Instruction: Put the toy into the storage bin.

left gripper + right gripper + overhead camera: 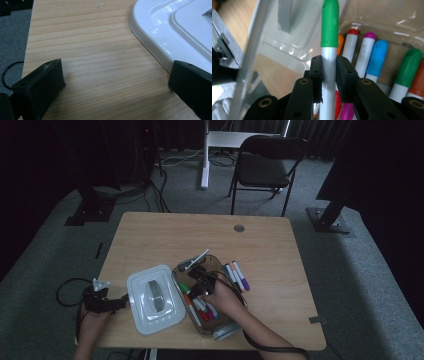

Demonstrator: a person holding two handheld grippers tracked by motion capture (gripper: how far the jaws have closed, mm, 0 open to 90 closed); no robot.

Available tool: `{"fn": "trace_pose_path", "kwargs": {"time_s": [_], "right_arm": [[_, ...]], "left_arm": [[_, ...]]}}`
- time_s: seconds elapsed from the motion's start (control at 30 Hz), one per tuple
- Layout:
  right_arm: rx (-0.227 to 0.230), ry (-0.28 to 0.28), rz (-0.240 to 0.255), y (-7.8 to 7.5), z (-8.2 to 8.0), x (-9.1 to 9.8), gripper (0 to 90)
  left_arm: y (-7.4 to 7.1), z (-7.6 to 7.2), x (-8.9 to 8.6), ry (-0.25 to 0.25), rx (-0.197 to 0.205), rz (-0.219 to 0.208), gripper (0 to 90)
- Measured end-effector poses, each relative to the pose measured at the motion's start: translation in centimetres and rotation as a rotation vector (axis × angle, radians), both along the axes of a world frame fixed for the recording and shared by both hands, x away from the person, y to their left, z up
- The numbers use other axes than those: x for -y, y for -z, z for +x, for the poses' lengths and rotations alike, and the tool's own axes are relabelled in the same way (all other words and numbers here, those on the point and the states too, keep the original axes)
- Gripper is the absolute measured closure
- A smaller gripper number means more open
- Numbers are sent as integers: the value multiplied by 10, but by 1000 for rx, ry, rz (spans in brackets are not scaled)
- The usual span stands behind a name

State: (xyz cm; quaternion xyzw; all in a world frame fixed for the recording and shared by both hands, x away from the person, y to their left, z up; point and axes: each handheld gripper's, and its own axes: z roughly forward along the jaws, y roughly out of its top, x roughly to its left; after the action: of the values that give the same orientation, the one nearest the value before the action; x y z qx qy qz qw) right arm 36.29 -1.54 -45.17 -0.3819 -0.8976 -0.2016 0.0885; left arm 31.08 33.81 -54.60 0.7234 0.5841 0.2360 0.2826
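The right tool (329, 67), clamping a green-capped marker (329, 30), should be lowering it flat among the bin's (216, 261) markers; the left tool (115, 82) is resting with jaws apart.

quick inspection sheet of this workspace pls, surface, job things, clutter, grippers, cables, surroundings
surface: wooden table, mostly bare
job's things: green-capped marker over the clear bin of markers; white lid beside it
clutter: two loose markers right of the bin
grippers: right gripper shut on the marker; left gripper open by the lid's edge
cables: black loop at the table's left edge
surroundings: folding chair, carpet, dark curtains
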Motion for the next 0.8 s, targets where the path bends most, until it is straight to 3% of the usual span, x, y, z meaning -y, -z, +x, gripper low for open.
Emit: {"fn": "trace_pose_path", "kwargs": {"time_s": [0.43,0.63,0.8], "right_arm": [[-76,-50,-61,18,-3,-11,753],[-73,-55,-83,20,-2,-11,720],[-65,-42,-69,18,-2,-4,709]], "left_arm": [[0,0,0,-1,1,-1,5],[0,0,0,-1,1,-1,5],[0,0,0,-1,1,-1,5]]}}
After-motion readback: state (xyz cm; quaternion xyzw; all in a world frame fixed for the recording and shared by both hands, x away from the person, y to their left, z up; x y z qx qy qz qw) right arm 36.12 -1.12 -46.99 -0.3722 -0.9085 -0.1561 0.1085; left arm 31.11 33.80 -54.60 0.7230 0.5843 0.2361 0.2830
